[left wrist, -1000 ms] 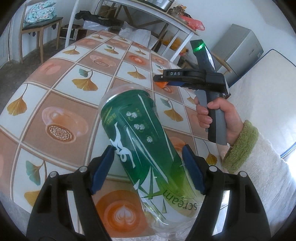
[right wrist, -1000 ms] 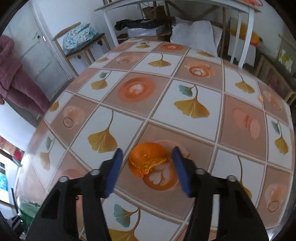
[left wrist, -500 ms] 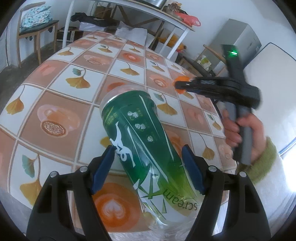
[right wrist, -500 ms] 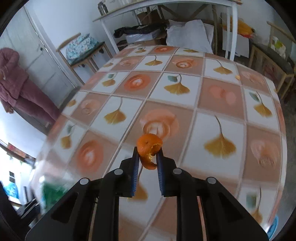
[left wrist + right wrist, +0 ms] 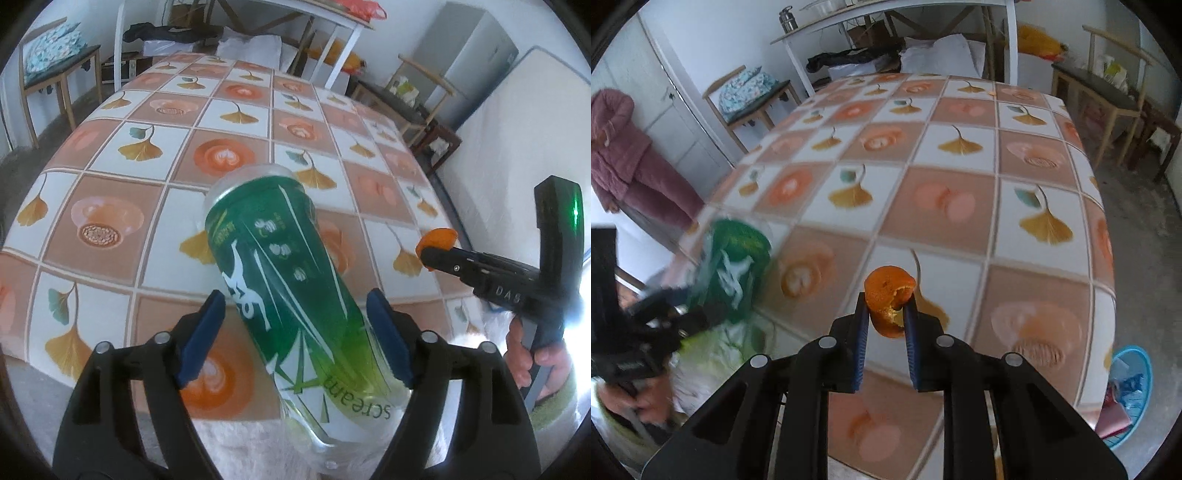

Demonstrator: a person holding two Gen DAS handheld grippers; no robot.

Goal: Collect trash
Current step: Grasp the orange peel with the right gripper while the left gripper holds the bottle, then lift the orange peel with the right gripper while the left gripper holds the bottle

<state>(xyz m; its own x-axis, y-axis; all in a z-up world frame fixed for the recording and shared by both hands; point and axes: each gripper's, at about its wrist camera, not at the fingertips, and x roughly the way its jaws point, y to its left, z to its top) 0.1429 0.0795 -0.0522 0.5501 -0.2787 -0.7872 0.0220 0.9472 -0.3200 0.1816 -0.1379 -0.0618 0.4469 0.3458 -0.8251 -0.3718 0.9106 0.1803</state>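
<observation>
Both pickups are looking done — the left tongs (image 5: pixel 295 332) are clamping the green bottle (image 5: pixel 291 280) above the bench (image 5: pixel 236 114), the right tongs (image 5: pixel 886 325) are pinching the orange peel (image 5: pixel 889 295) — and binning, I'd judge, is what's remaining.

Both your wrist cameras look forward along their fingers, close over the near edge of the tablecloth (image 5: pixel 155 192) — each catches the other's gripper at its side.
</observation>
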